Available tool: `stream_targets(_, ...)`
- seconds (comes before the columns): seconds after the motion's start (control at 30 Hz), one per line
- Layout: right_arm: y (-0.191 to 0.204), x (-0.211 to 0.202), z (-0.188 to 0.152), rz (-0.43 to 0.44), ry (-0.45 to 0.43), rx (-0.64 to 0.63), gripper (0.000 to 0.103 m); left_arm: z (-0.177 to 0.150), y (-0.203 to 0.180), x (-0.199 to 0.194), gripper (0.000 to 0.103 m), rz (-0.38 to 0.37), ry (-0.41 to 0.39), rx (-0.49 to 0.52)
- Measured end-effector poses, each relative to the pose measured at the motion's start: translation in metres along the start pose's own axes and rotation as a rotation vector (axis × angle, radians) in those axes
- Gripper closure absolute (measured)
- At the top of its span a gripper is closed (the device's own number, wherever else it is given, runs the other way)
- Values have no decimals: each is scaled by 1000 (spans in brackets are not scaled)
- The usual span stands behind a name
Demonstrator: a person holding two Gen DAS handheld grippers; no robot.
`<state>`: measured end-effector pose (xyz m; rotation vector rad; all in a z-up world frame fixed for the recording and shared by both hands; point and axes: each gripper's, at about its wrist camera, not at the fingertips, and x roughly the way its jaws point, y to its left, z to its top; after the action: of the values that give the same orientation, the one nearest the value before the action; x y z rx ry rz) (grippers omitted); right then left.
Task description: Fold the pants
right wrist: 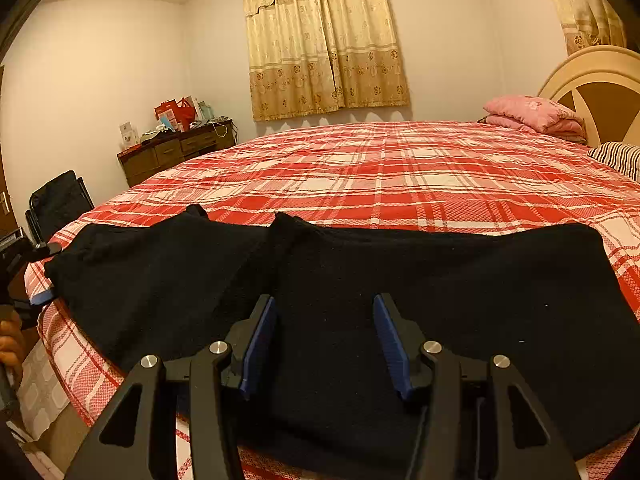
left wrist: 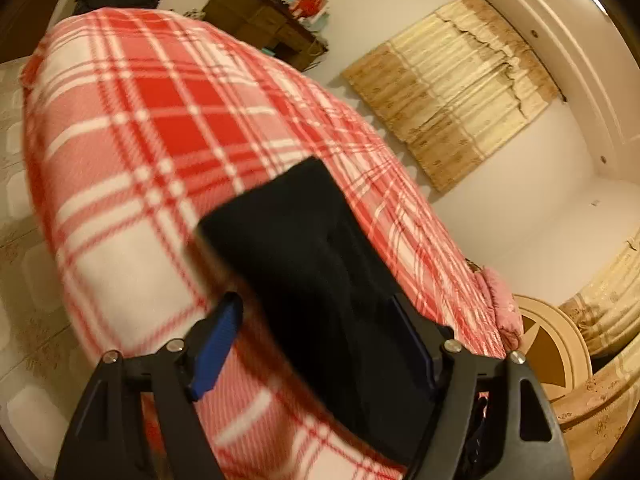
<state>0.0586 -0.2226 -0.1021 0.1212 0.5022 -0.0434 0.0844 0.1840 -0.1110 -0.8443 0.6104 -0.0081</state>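
The bed [right wrist: 400, 168] carries a red-and-white plaid cover [right wrist: 360, 184] across its whole top; black pants [right wrist: 320, 280] lie flat on the cover along the near edge, running side to side; a pink pillow [right wrist: 536, 114] sits at the headboard [right wrist: 600, 84] end; a striped pillow [right wrist: 618, 158] lies just beside it, nearer the right edge.

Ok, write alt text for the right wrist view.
Black pants lie spread flat across the near edge of a bed covered in a red and white plaid blanket, with the open right gripper poised just above them. Behind are yellow curtains, a cluttered wooden dresser and pink pillows.
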Motion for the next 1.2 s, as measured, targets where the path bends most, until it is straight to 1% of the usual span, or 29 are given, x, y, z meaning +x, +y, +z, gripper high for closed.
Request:
stream_targets(0.1,1,0,0,1,-1,1,49,-6,-4,-4,26,42,-3,11)
stream_targets(0.17,1,0,0,1,-1,0,49,-2,-8,4,25,66,1,23)
stream_targets(0.3,1,0,0,-1,-1,1,49,17,-18,21,23,84,-41,26)
stream_targets(0.33,0,0,0,-1,0,1,49,20,-19,24,23,78,-51,11)
stream_targets(0.37,1,0,0,-2,0,0,49,23,-19,27,26,66,-55,-4)
stream_targets(0.4,1,1,0,-1,0,-2,49,25,-18,30,30,57,-50,-14)
stream_targets(0.43,1,1,0,-1,0,-3,49,25,-18,32,51,56,-42,-16)
stream_targets(0.47,2,1,1,-1,0,-3,49,25,-16,34,76,48,-20,-18)
stream_targets(0.5,1,1,1,0,0,-3,49,23,-14,35,80,40,-4,-10)
stream_targets(0.57,2,1,1,1,-1,-1,49,18,-14,32,84,67,-5,35)
stream_targets(0.67,1,1,1,1,0,-2,49,14,-21,28,86,105,-16,119)
stream_targets(0.73,2,1,1,-3,1,-6,49,12,-34,26,87,150,-24,210)
stream_targets(0.8,2,1,2,-5,2,-9,49,6,-53,20,87,167,-52,331)
stream_targets(0.87,1,2,2,-3,4,-8,49,-1,-73,14,87,169,-81,446)
stream_targets(0.93,-2,1,4,6,13,11,49,-11,-95,6,87,142,-106,560)
stream_targets(1.03,-13,-6,9,51,23,106,49,-25,-122,-5,87,75,-132,694)
stream_targets(1.1,-19,-7,13,75,39,144,49,-40,-138,-12,87,22,-138,770)
stream_targets(1.2,-29,-12,20,122,46,208,49,-57,-153,-16,87,-56,-115,829)
